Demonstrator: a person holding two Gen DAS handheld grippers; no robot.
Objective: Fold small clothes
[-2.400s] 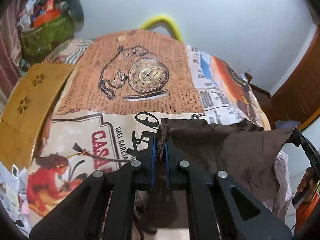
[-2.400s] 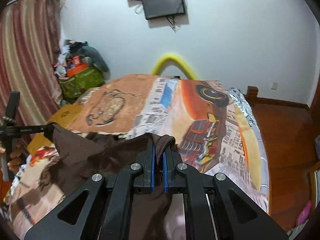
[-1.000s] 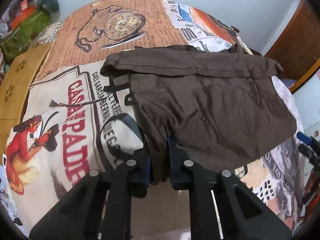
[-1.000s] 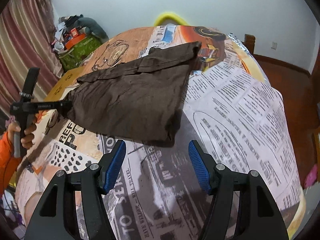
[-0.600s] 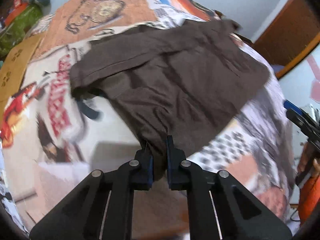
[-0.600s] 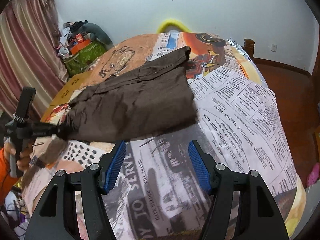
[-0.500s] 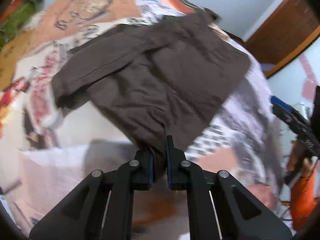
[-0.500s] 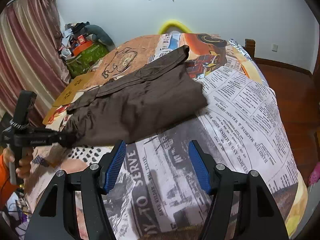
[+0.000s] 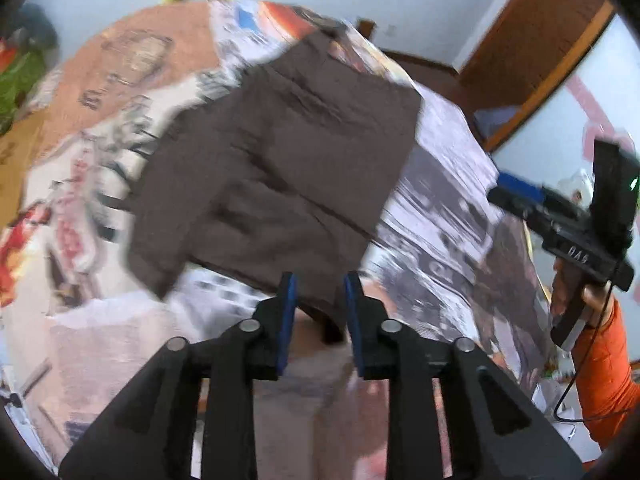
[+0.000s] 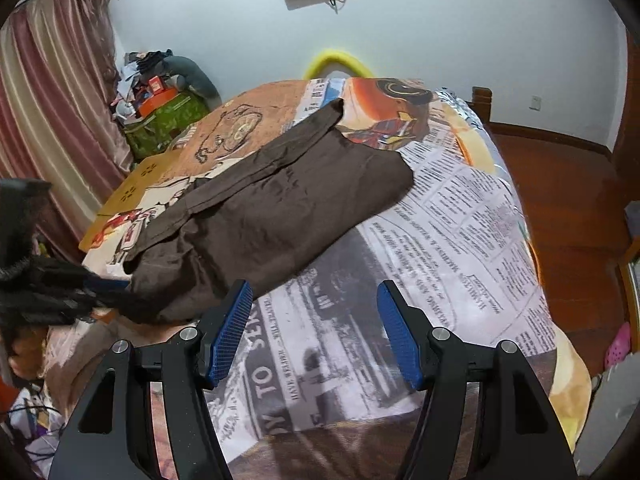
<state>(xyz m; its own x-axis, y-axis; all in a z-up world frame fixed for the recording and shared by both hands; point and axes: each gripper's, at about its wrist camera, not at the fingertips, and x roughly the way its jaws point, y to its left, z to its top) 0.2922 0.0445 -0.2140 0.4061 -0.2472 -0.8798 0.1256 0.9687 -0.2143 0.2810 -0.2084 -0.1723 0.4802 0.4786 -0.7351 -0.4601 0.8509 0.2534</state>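
Brown garment (image 9: 280, 152): near hem between opening left gripper (image 9: 318, 292) jaws, blurred. Right gripper (image 10: 316, 308) jaws spread, empty; bedspread (image 10: 460, 240) ahead reads "TO".

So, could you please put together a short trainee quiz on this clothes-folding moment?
1. True or false: the right gripper stands open with nothing between its blue pads.
2. What does the dark brown cloth garment lie on: A) the wooden floor, B) the newspaper-print bedspread, C) a chair?
3. Is brown cloth between the left gripper pads?

Key:
1. True.
2. B.
3. Yes; the jaws are opening, with the garment's near edge between them.
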